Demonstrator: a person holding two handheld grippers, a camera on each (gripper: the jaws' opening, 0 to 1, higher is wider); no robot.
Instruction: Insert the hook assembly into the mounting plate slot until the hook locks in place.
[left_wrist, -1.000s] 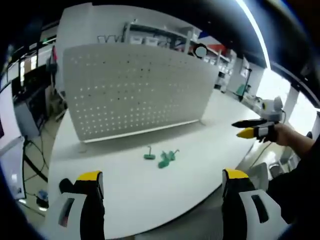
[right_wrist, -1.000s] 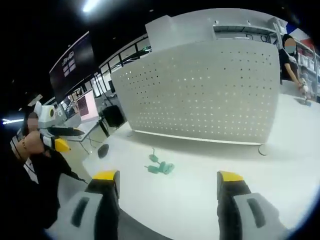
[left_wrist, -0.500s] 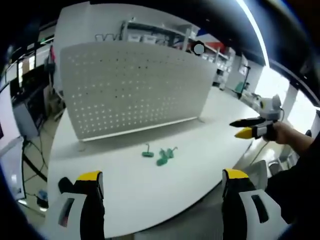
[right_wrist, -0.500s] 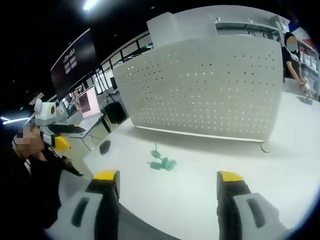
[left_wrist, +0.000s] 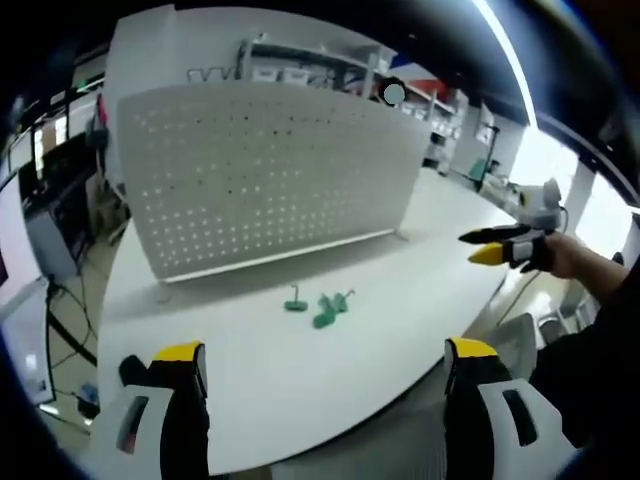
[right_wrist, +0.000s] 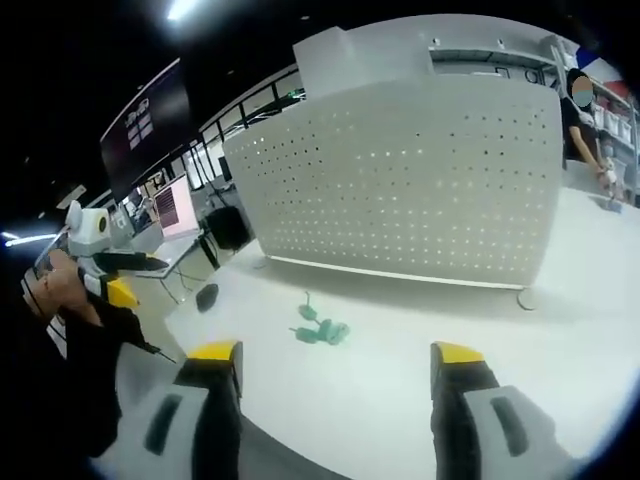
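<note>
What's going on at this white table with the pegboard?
A person holds a two-jaw gripper in each hand above the near edge of a white table. Both grippers, left and right, are open and empty. Small green plastic hooks lie untouched in front of the upright white perforated pegboard. Nothing is inserted yet.

table (left_wrist: 300, 370): white, lower centre of left gripper view | shelving (left_wrist: 330, 70): upper centre, behind the panel, holding bins | dark monitor (right_wrist: 140, 125): upper left of right gripper view | person (right_wrist: 580, 125): upper right edge, standing by a far table | ceiling light strip (left_wrist: 505, 55): upper right
</note>
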